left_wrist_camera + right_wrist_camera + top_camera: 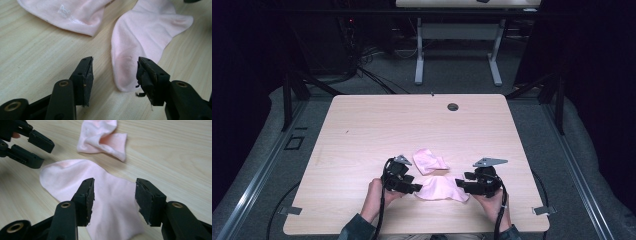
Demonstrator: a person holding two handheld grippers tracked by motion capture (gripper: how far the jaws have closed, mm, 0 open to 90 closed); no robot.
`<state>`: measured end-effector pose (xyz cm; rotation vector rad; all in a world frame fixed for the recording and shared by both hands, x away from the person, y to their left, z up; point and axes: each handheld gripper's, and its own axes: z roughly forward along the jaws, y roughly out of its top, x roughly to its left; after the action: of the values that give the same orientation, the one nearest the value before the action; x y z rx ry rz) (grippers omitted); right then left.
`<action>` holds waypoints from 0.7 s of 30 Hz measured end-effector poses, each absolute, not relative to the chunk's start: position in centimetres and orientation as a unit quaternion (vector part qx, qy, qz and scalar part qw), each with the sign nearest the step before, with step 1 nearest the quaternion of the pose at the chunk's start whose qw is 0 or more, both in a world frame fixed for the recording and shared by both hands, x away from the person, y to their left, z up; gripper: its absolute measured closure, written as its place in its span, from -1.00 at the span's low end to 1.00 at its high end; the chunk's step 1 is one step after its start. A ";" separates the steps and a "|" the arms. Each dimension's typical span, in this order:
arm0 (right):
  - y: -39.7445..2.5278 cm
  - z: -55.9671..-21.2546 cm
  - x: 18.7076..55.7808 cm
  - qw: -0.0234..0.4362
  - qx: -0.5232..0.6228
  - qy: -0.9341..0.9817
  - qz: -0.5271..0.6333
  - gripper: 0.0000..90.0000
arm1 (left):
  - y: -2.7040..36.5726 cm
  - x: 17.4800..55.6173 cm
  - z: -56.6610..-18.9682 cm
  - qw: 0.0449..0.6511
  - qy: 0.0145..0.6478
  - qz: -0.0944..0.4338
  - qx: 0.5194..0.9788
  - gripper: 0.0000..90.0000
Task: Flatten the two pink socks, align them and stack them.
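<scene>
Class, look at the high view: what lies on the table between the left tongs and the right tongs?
A flat pink sock lies between the left tongs and the right tongs, one end by each. The high view shows it; a second, crumpled sock sits just beyond.

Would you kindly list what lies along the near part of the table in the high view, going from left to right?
Left tongs → near sock → right tongs. The far sock lies behind, above the gap between left tongs and near sock, so it is left out of the order.
</scene>
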<state>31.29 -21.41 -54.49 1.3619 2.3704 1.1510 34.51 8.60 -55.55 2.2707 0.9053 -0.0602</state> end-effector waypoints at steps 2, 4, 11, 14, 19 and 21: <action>-22.3 -54.6 31.2 0.096 0.467 0.798 0.368 0.14 | 8.1 34.2 -55.7 0.337 0.343 -0.020 0.876 0.01; -22.6 -54.8 31.2 0.098 0.469 0.797 0.368 0.16 | 8.0 34.2 -55.8 0.332 0.341 -0.019 0.879 0.02; -23.0 -56.4 31.5 0.091 0.479 0.806 0.337 0.33 | 7.3 33.7 -56.2 0.304 0.334 -0.001 0.892 0.24; -22.6 -57.0 31.5 0.098 0.473 0.812 0.328 0.43 | 7.2 33.5 -56.2 0.298 0.329 0.014 0.896 0.37; -21.9 -57.2 31.1 0.098 0.455 0.818 0.337 0.80 | 7.2 33.0 -56.3 0.294 0.318 0.030 0.901 0.75; -21.6 -57.3 30.9 0.098 0.446 0.823 0.337 0.86 | 7.4 32.8 -56.4 0.300 0.318 0.028 0.899 0.89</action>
<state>30.90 -21.59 -57.26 1.3202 2.4358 0.9979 32.78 7.40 -56.39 2.3865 0.8444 0.0752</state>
